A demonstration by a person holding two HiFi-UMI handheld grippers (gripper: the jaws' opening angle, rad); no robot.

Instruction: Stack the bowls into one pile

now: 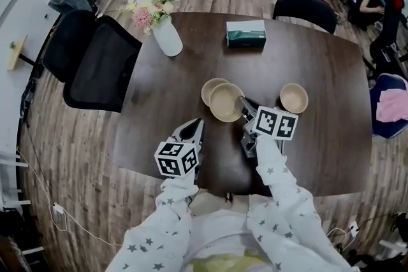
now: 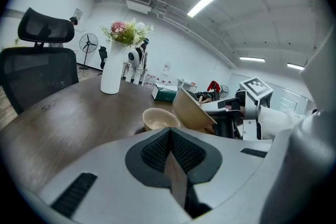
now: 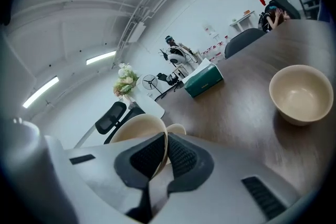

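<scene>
1. The right gripper [image 1: 244, 105] is reaching forward from a star-printed sleeve [image 1: 280, 188] over the middle of the dark tabletop [image 1: 319, 156]. It is pointing a little downward, with its marker cube turned up toward the head camera.
2. Its jaws are pinching the near rim of a beige bowl [image 1: 225, 102]. In the right gripper view [image 3: 164, 152] the thin wall of that bowl [image 3: 137, 128] is running between the ribbed pads.
3. The held bowl [image 2: 191, 110] is sitting tilted in the left gripper view, just beside a second bowl [image 2: 159, 119] that is resting upright on the tabletop.
4. The left gripper [image 1: 197, 125] is hovering near the tabletop's front edge, well short of the bowls. Its jaws are pressed together with nothing between them [image 2: 169, 149].
5. In the head view the held bowl is covering the right part of the second bowl [image 1: 209, 87]. Whether the two are touching cannot be made out.
6. In the right gripper view only a sliver of the second bowl [image 3: 177, 129] is showing above the jaws.
7. Three bowls are showing in all. The third bowl [image 1: 294, 98] is standing alone to the right, well apart from the other two.
8. Two grippers, one white vase of flowers [image 1: 167, 36] and one green box [image 1: 246, 34] are also showing, the vase and box at the far side.
</scene>
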